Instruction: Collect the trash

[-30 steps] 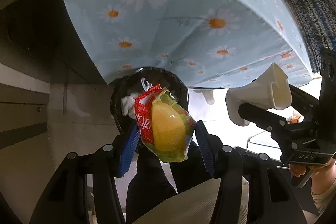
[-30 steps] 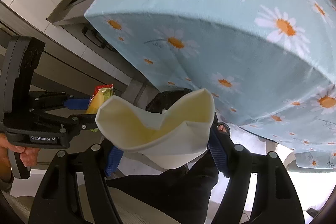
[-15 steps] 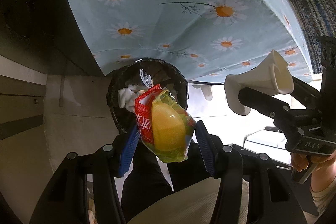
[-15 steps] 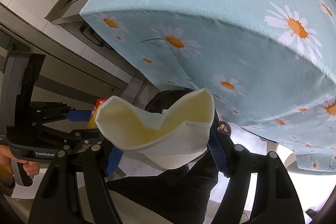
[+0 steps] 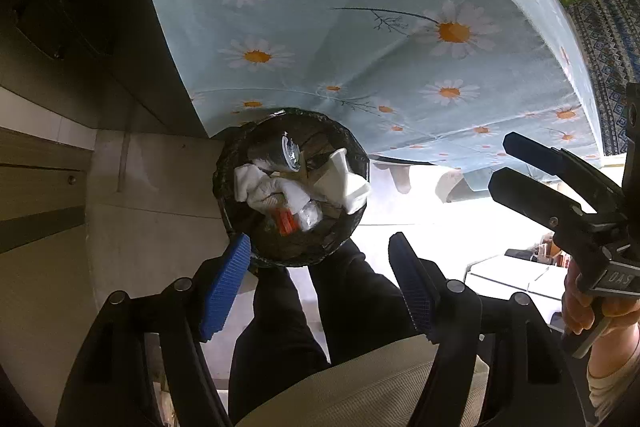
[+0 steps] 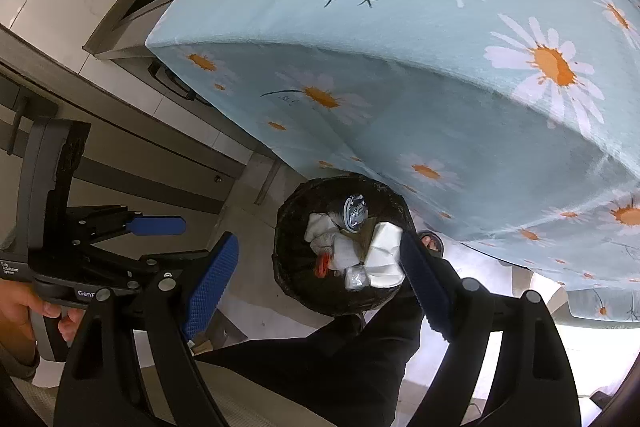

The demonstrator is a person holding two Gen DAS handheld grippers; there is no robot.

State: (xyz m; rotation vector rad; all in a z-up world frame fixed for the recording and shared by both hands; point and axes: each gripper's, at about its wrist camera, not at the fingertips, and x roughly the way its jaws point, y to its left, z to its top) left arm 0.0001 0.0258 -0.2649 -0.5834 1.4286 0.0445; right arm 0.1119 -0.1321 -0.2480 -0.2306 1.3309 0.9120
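Observation:
A round black trash bin point(image 5: 236, 211) stands on the floor below the table edge; in the right wrist view its rim point(image 6: 288, 283) shows too. Inside lie the crushed white paper cup point(image 5: 340, 183), white tissues point(image 5: 256, 187), a silver can point(image 5: 286, 153) and a bit of red wrapper point(image 5: 286, 221). The cup also shows in the right wrist view point(image 6: 384, 255). My left gripper point(image 5: 320, 287) is open and empty above the bin. My right gripper point(image 6: 316, 283) is open and empty above it too, and shows from the side in the left wrist view point(image 5: 516, 163).
A table with a light-blue daisy cloth point(image 5: 360, 27) overhangs the bin point(image 6: 440, 67). Grey cabinets point(image 6: 120, 155) and tiled floor point(image 5: 140, 207) lie to the left. The person's dark trouser legs point(image 5: 320, 307) stand right by the bin.
Both grippers opened. The yellow-and-red snack wrapper left my left gripper and the white paper cup left my right gripper; the cup now lies in the bin. Both grippers moved closer over the bin.

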